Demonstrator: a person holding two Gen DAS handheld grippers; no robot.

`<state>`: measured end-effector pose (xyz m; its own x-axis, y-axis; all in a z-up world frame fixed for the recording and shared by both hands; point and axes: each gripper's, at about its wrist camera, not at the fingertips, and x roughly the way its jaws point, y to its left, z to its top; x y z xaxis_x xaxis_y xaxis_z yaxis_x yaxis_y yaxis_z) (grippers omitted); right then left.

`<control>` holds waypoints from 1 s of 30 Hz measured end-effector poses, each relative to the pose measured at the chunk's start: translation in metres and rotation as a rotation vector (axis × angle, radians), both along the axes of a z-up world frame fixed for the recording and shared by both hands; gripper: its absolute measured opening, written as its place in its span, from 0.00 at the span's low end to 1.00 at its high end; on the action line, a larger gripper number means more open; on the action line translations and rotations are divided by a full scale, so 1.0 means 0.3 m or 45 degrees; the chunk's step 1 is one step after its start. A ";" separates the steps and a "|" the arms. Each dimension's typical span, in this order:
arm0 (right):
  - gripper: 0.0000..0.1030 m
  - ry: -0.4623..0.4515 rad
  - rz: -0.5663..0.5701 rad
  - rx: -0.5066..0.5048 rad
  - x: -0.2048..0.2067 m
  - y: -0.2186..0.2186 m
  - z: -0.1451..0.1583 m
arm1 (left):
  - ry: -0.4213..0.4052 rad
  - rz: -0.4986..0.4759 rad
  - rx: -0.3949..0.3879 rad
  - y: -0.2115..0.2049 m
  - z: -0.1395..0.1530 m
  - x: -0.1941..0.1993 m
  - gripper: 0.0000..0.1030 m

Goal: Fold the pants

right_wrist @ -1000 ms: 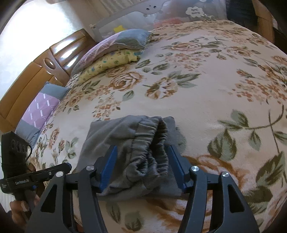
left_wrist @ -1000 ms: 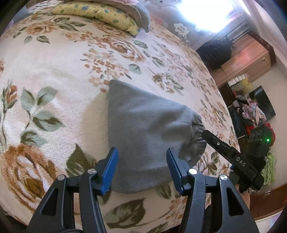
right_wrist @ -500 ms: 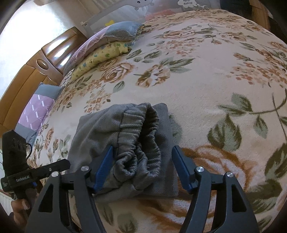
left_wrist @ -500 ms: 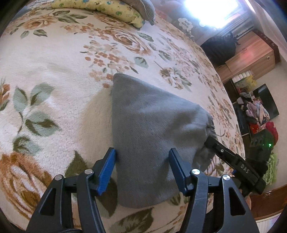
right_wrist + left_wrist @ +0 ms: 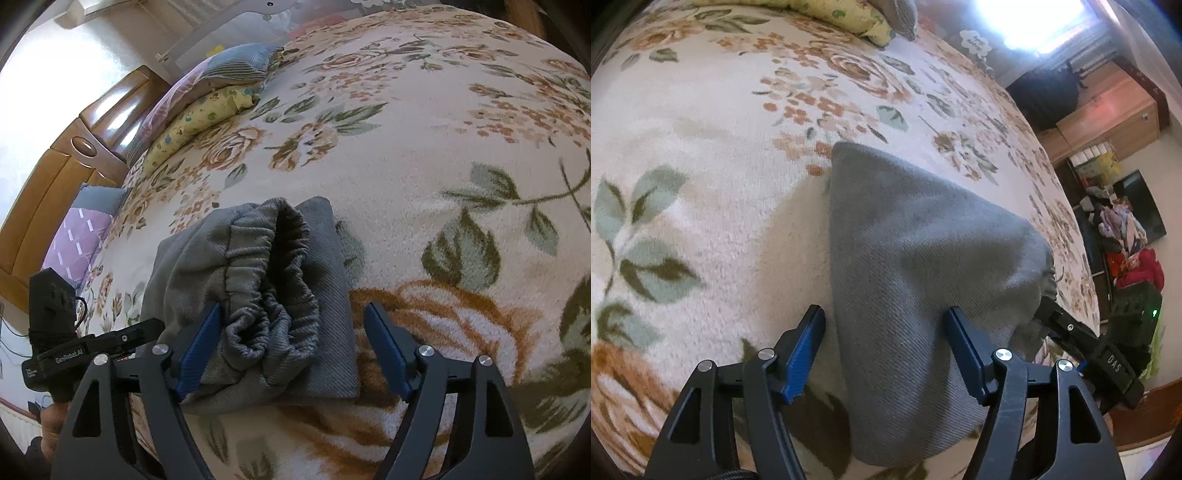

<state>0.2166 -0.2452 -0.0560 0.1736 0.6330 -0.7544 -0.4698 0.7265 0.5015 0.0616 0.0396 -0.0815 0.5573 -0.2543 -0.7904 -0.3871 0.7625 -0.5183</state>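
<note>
Item: grey pants (image 5: 916,280), a compact folded bundle on the floral bedspread (image 5: 701,155), elastic waistband (image 5: 273,280) uppermost at the right end. Left gripper (image 5: 886,354): jaws spread, straddling the smooth folded end, nothing clamped. Right gripper (image 5: 291,347): jaws spread either side of the waistband, released. Change over the last second: both grippers have closed in on the bundle, which looks slightly more bunched. Judgement: folding near complete; a last tidy or squeeze seems intended. Pillows (image 5: 207,110) well apart.
</note>
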 end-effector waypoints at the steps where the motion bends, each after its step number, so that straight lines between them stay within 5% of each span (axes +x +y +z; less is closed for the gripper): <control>1: 0.78 0.001 -0.001 0.002 0.001 -0.001 0.000 | -0.004 -0.011 0.015 0.004 0.001 0.000 0.64; 7: 0.82 0.003 0.014 0.031 0.003 0.001 -0.002 | -0.011 -0.032 -0.001 0.037 -0.010 0.000 0.55; 13: 0.83 0.020 0.022 0.069 0.009 -0.013 -0.022 | 0.007 -0.015 -0.104 0.046 -0.016 -0.002 0.65; 17: 0.83 0.049 0.035 0.115 0.012 -0.017 -0.041 | 0.017 -0.029 -0.094 0.005 -0.009 0.017 0.78; 22: 0.83 0.104 0.004 0.200 0.012 -0.030 -0.070 | 0.008 -0.062 -0.020 -0.040 -0.011 0.041 0.79; 30: 0.59 0.044 0.015 0.142 -0.017 0.000 -0.051 | -0.055 -0.050 -0.093 -0.006 -0.011 0.024 0.42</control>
